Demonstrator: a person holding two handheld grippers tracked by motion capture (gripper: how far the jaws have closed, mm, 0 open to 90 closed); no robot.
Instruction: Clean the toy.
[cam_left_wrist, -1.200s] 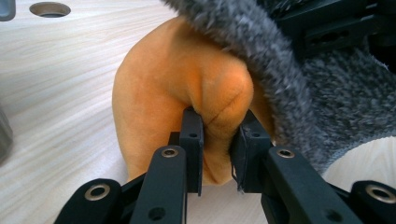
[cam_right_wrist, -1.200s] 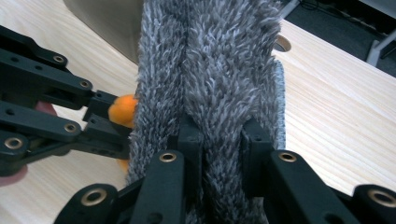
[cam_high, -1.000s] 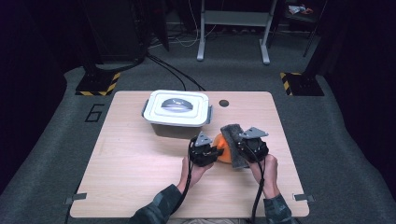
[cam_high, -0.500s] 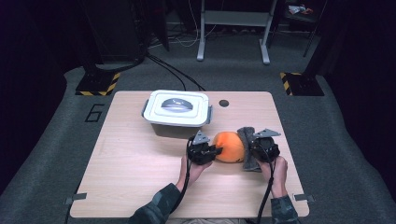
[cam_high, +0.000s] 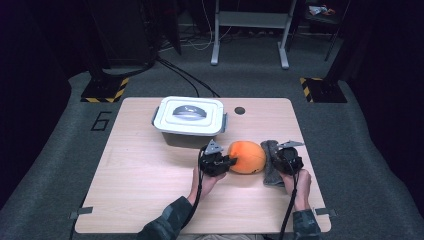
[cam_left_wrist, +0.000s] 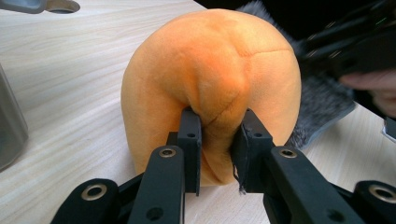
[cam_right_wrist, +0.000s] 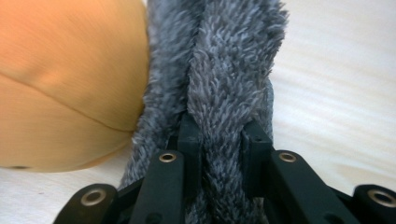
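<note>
Desk (cam_high: 140, 185) first: white lidded bin (cam_high: 189, 120) sits near the far edge, lid on, contents hidden. Orange plush (cam_high: 246, 157) lies right of centre, left gripper (cam_high: 224, 164) pinching a fold of it. Grey furry piece (cam_high: 272, 165) touches its right side, clamped by right gripper (cam_high: 280, 159)

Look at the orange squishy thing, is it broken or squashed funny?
Not broken, just pinched. The left gripper squeezes a fold of the orange plush, so its skin puckers into a crease there. Beside it, the right gripper bunches the grey furry cloth into a ridge. The lidded box sits straight.
</note>
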